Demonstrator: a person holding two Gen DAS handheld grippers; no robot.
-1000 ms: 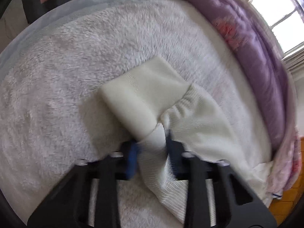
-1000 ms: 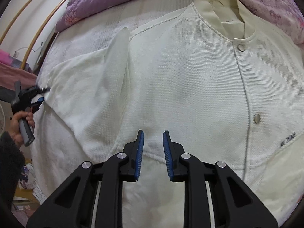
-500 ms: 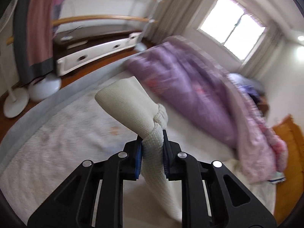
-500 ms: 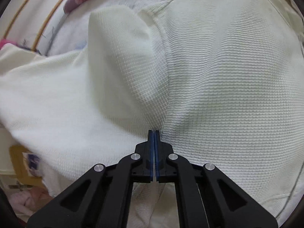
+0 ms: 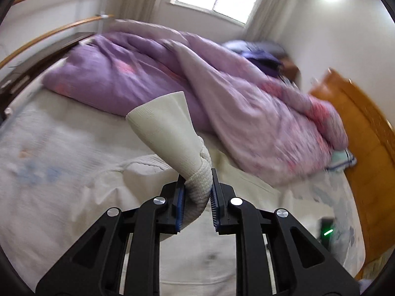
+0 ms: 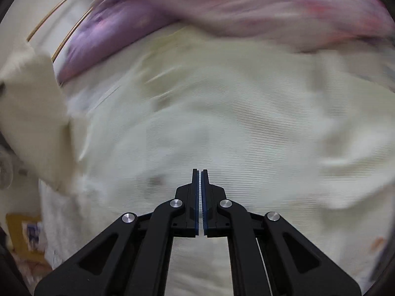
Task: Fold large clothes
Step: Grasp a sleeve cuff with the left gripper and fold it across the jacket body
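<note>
a cream waffle-knit sleeve with a ribbed cuff [image 5: 170, 133] is clenched between the blue pads of the left gripper [image 5: 196, 197]; the bunched knit fills the gap, and the cuff end flares upward beyond the pads, lifted clear of the bed. the rest of the cream waffle-knit garment [image 6: 222, 128] is spread across the white fluffy bed cover [image 5: 49, 172], its body lying below both cameras, with the rumpled purple and pink quilt [image 5: 222, 93] heaped along the far side near the orange wooden headboard [image 5: 358, 128].

the right gripper [image 6: 199, 182] is pressed shut, the pads all but touching. whether a thin layer of the knit is pinched in the slit cannot be told from the blurred right view; no fabric is seen standing out between the pads.

the step in hand is judged to be the carrying of the sleeve over the body of the garment. several risks are seen. the sleeve is held as a twisted bundle, so it may be laid down rolled instead of flat, and a lumpy fold would result. if the body is not pinned by the right gripper, the whole garment may be dragged sideways. the grip sits close to the cuff, so the thick knit could slip out under a hard pull.
</note>
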